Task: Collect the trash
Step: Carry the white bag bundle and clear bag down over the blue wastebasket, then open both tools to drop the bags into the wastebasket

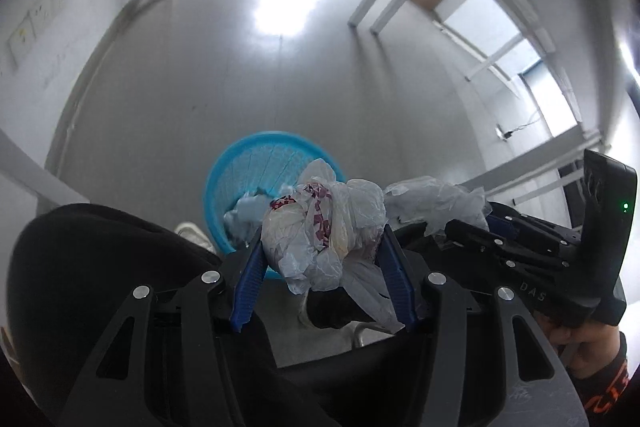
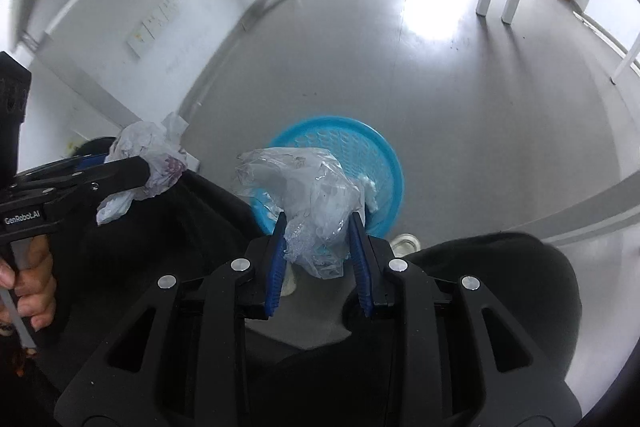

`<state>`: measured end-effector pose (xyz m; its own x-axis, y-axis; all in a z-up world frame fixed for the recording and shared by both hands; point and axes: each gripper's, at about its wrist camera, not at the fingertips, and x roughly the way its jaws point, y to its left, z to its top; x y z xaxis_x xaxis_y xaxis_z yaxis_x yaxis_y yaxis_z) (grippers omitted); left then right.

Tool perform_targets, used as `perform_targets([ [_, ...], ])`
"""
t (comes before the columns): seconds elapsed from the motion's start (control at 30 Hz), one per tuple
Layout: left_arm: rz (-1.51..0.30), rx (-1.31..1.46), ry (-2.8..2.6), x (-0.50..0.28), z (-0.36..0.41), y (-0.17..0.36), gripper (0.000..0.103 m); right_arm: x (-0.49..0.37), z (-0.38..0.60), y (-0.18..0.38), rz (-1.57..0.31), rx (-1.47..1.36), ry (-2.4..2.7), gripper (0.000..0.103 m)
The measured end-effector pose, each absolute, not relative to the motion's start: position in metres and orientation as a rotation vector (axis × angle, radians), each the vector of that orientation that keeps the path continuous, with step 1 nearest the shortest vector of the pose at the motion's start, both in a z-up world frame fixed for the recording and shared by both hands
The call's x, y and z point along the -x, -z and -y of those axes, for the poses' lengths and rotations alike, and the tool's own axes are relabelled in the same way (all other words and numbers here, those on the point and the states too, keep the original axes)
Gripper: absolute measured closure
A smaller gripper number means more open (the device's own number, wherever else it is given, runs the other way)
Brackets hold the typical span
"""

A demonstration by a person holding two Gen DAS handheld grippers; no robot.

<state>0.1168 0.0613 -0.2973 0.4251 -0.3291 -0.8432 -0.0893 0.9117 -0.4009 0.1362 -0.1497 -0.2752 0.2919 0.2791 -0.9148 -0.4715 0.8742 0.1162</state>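
Biggest risk here is a miss: both wads are light, crinkly plastic, so if they get let go off-centre they can drift or catch on the rim of the blue mesh wastebasket (image 2: pixel 384 163) and end up on the floor (image 2: pixel 480 115). A loose tail could also snag on the ribbed blue pads.

The left gripper (image 1: pixel 322 247) has its fingers (image 1: pixel 250 279) about half open, clamped on a bunched white plastic bag with red print (image 1: pixel 320 227). The right gripper (image 2: pixel 320 239) is pinched narrower on a crumpled clear plastic bag (image 2: pixel 316 195). Both bundles sit between the pads and bulge past the tips, hanging over the near edge of the basket, which already has some pale trash inside.
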Motion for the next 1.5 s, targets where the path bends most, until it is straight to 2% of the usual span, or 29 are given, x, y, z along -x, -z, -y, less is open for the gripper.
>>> perform_targets([
  [0.77,-1.399,0.499,-0.001,-0.22,-0.062,0.416,0.049,-0.257,0.13,0.417,-1.509,0.048,-0.401,0.075],
  [1.1,-1.478,0.57,-0.029,-0.246,-0.066,0.447,0.05,-0.292,0.131,0.475,-1.645,-0.031,-0.331,0.073],
  [1.13,-1.476,0.582,-0.031,-0.247,-0.068,0.449,0.048,-0.295,0.133,0.478,-1.651,-0.047,-0.328,0.07],
  [1.2,-1.48,0.631,-0.027,-0.251,-0.072,0.454,0.037,-0.3,0.138,0.483,-1.649,-0.069,-0.312,0.066],
  [1.23,-1.475,0.641,-0.032,-0.254,-0.076,0.459,0.024,-0.302,0.141,0.484,-1.645,-0.075,-0.301,0.063],
  [1.33,-1.418,0.605,-0.067,-0.255,-0.079,0.451,0.023,-0.303,0.143,0.485,-1.638,-0.083,-0.274,0.056],
  [1.5,-1.413,0.579,-0.036,-0.254,-0.074,0.445,0.025,-0.301,0.142,0.481,-1.637,-0.106,-0.303,0.053],
])
